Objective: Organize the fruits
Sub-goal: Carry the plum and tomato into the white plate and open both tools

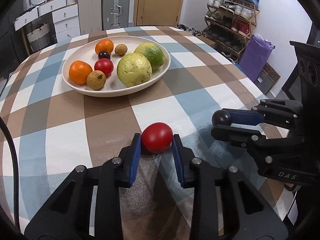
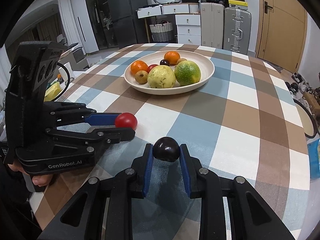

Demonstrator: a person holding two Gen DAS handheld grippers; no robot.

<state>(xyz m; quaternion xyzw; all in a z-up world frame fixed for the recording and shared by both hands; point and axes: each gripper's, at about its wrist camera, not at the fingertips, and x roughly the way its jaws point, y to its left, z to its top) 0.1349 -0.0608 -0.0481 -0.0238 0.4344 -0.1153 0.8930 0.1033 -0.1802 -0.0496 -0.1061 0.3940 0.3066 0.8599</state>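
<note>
On the checked tablecloth, my left gripper (image 1: 157, 140) is shut on a red tomato (image 1: 157, 137), which rests on the cloth; the same tomato (image 2: 126, 120) shows at the left of the right wrist view. My right gripper (image 2: 166, 150) is shut on a dark plum (image 2: 166, 149), also seen as the plum (image 1: 221, 118) at the right of the left wrist view. Farther back stands a cream plate (image 1: 160, 74) holding two oranges (image 1: 80, 72), another tomato (image 1: 104, 66), a dark plum, two brown longans, a yellow guava (image 1: 134, 70) and a green citrus (image 1: 152, 53).
The table edge curves off to the right, with a shoe rack (image 1: 230, 20) and a purple bag (image 1: 255, 58) beyond. Suitcases (image 2: 236, 28), white drawers and a wicker basket (image 2: 161, 32) stand behind the table. A person's fingers (image 2: 40, 180) hold the left gripper's handle.
</note>
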